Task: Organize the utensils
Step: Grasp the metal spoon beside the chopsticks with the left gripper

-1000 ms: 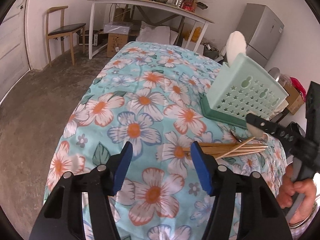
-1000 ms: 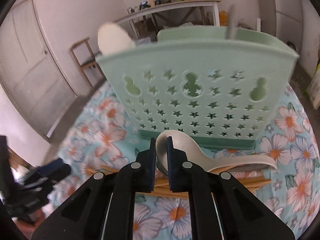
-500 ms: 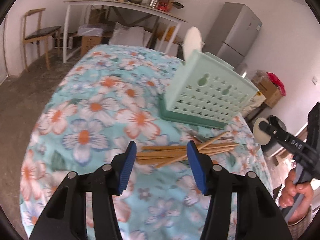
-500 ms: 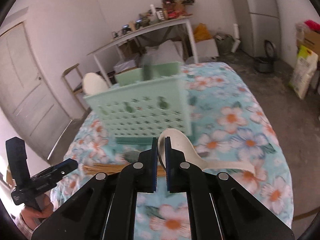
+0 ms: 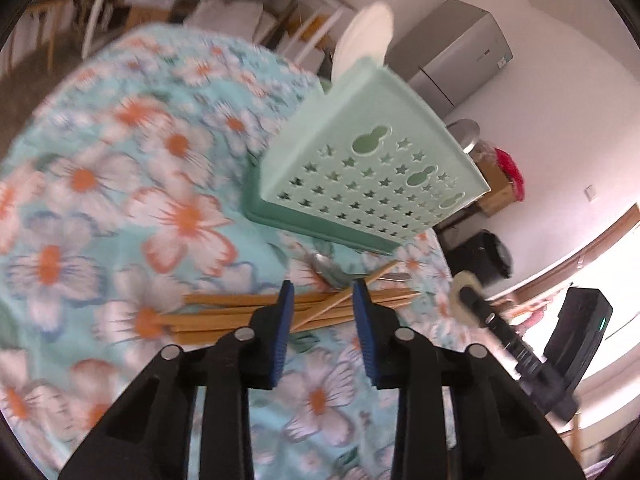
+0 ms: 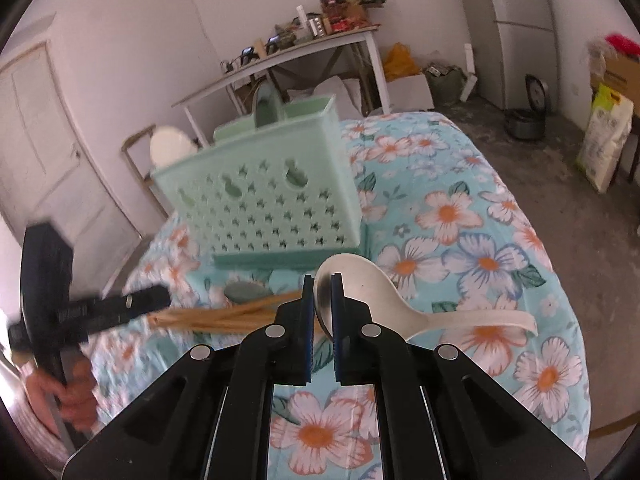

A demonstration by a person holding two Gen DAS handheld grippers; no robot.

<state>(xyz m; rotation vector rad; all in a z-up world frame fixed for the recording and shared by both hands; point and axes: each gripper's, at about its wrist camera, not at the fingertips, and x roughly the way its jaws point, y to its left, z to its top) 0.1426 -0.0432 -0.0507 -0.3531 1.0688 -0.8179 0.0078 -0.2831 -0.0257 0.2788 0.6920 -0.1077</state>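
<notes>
On a table draped in a flowered cloth (image 6: 472,216), my right gripper (image 6: 323,292) is clamped on the rim of a white ladle-shaped spoon (image 6: 372,296), the bowl pinched between the blue pads and the handle trailing off to the right above the cloth. My left gripper (image 5: 323,300) hovers over a loose bundle of wooden chopsticks (image 5: 240,314) lying flat on the cloth; its jaws are closing with several sticks showing in the gap between them, but the pads are not pressing on any, and motion blur across this view keeps me from counting the sticks or seeing whether the tips touch them. Just behind the chopsticks lies a metal spoon (image 5: 330,270), only its bowl showing, the rest hidden by the crossed sticks. The mint-green utensil caddy (image 6: 264,204) with star-shaped cutouts stands upright on its darker base, just beyond the pile; a white spoon (image 5: 366,38) rises from one end of it and a dark green utensil (image 6: 266,106) from a rear compartment, their lower parts concealed by the caddy walls. In the right wrist view the left gripper's body is a dark smear at the frame's edge, with the person's hand (image 6: 74,394) around its grip partly cut off.
</notes>
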